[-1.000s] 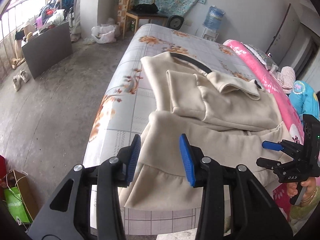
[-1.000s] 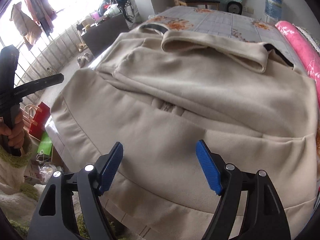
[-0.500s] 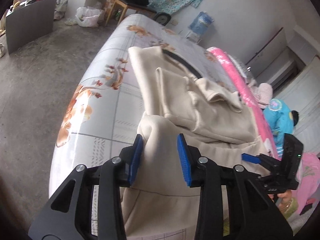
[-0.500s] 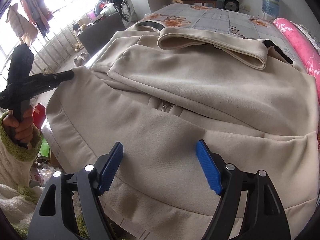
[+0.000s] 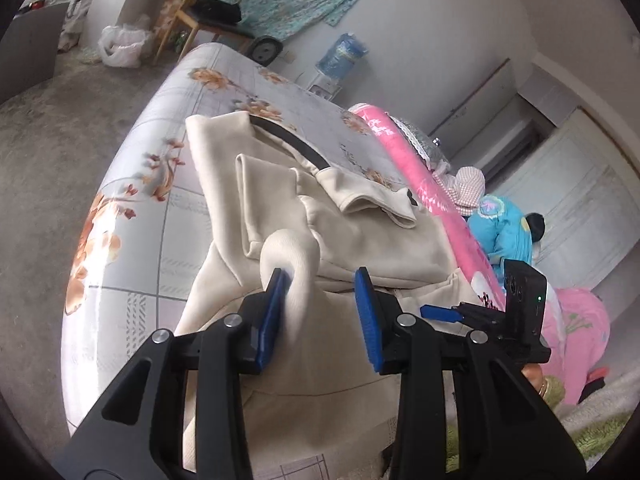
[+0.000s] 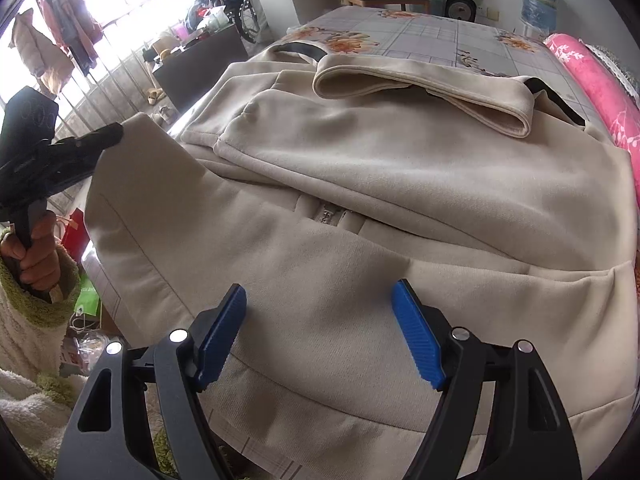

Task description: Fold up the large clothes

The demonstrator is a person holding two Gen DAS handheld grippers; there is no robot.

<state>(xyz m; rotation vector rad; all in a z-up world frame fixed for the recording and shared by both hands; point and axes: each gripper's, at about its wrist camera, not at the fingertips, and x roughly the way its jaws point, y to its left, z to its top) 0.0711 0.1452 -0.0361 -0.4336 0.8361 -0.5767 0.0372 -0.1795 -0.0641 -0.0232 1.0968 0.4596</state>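
A large cream jacket (image 5: 360, 240) lies partly folded on the bed, its hem toward me; it fills the right wrist view (image 6: 400, 184). My left gripper (image 5: 320, 304) is at the jacket's near left corner; its jaws stand apart, and a raised fold of cream cloth (image 5: 292, 256) rests against the left pad. In the right wrist view the left gripper (image 6: 108, 136) shows at the lifted hem corner. My right gripper (image 6: 320, 328) is open and empty just above the hem; it also shows in the left wrist view (image 5: 444, 312).
The bed (image 5: 132, 216) has a floral grey sheet, its left edge dropping to bare concrete floor. A pink blanket (image 5: 404, 160) and blue clothing (image 5: 504, 228) lie along the bed's right side. A chair (image 5: 208, 12) and water bottle (image 5: 340, 56) stand beyond.
My left gripper has pushed into the jacket's left hem corner and lifted it, so a fold now bulges up between its jaws. The right gripper has barely moved.
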